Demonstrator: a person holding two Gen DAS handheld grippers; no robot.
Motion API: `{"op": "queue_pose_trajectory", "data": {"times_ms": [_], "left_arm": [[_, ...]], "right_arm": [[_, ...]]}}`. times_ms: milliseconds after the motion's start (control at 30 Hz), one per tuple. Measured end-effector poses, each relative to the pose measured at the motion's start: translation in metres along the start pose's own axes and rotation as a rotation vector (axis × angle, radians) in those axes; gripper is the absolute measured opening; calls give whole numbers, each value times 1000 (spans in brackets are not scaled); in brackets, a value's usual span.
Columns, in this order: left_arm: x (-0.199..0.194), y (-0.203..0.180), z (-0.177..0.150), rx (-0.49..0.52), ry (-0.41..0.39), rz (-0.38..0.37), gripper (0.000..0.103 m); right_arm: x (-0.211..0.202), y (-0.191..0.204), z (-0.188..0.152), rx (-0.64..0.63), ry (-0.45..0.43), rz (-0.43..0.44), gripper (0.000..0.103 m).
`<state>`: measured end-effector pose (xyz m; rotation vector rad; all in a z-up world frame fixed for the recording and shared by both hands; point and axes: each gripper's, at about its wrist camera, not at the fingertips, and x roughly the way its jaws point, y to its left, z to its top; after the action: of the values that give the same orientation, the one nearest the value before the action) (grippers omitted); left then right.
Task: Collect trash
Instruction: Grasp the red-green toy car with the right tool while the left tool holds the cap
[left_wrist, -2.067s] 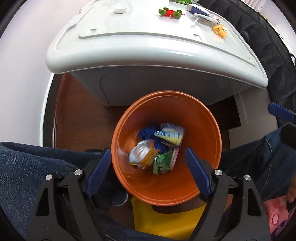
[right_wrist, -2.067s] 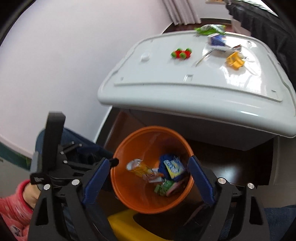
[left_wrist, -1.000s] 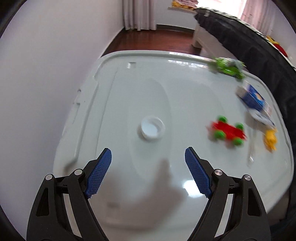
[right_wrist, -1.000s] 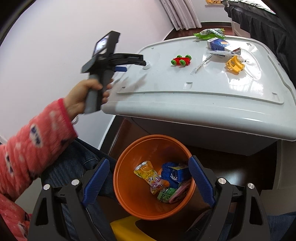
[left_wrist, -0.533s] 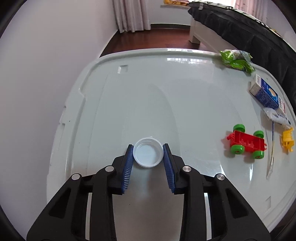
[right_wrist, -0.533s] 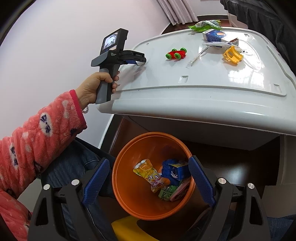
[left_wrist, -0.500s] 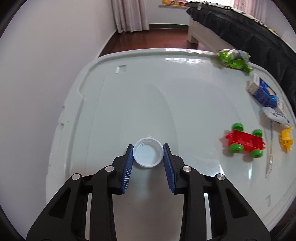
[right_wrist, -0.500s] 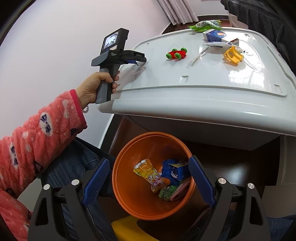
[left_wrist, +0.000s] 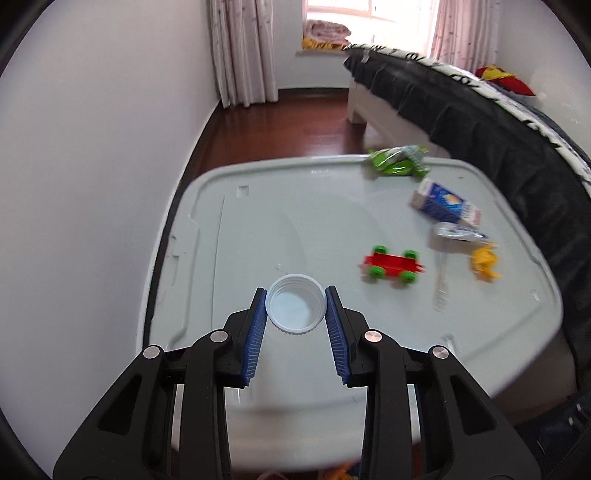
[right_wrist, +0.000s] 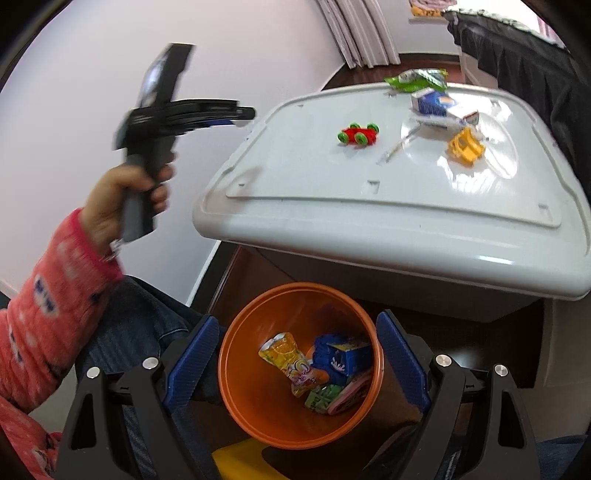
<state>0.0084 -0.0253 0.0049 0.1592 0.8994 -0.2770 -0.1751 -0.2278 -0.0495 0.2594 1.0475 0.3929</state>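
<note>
My left gripper is shut on a white bottle cap and holds it above the near left part of the white lid table. A green wrapper, a blue and white carton and a clear wrapper lie on the table's far right. My right gripper is open and empty over the orange bin, which holds several wrappers. The left gripper also shows in the right wrist view, raised left of the table.
A red toy car and a yellow toy lie on the table. A bed with a dark cover stands to the right. A white wall is on the left. A yellow object sits under the bin.
My left gripper swung from the bin to the table, shut on the white cap, and has now lifted it up and back. The right gripper stayed open over the bin.
</note>
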Motion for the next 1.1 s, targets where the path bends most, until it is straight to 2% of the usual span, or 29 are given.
{"op": "queue_pose_trajectory", "data": {"times_ms": [167,367,500,633,733,800,1000,1100], "left_arm": [[-40,-6,-22,-25,-42,-19,31],[-41,-1,-32,-52,-48,-3,31],[-40,16,-32,-110,-56,4,31],[-39,24,-33,-120,-72,45,31],[-38,30,-35,-142,-65,21,31],[-37,32,-35,-148,-63,16,31],[-32,40,-36,-182,-44,-14,31],[-32,41,-36,-186,-44,-20,31]], "right_arm": [[-3,6,11,-29,-25,-39,86],[8,7,48,-132,-87,-140,86],[39,1,95,-185,-72,-165,86],[82,-7,145,-221,-28,-201,86],[115,-12,175,-253,-10,-266,86],[137,-13,190,-297,-5,-326,86],[183,-28,219,-294,48,-374,85],[199,-35,225,-281,93,-386,77]]}}
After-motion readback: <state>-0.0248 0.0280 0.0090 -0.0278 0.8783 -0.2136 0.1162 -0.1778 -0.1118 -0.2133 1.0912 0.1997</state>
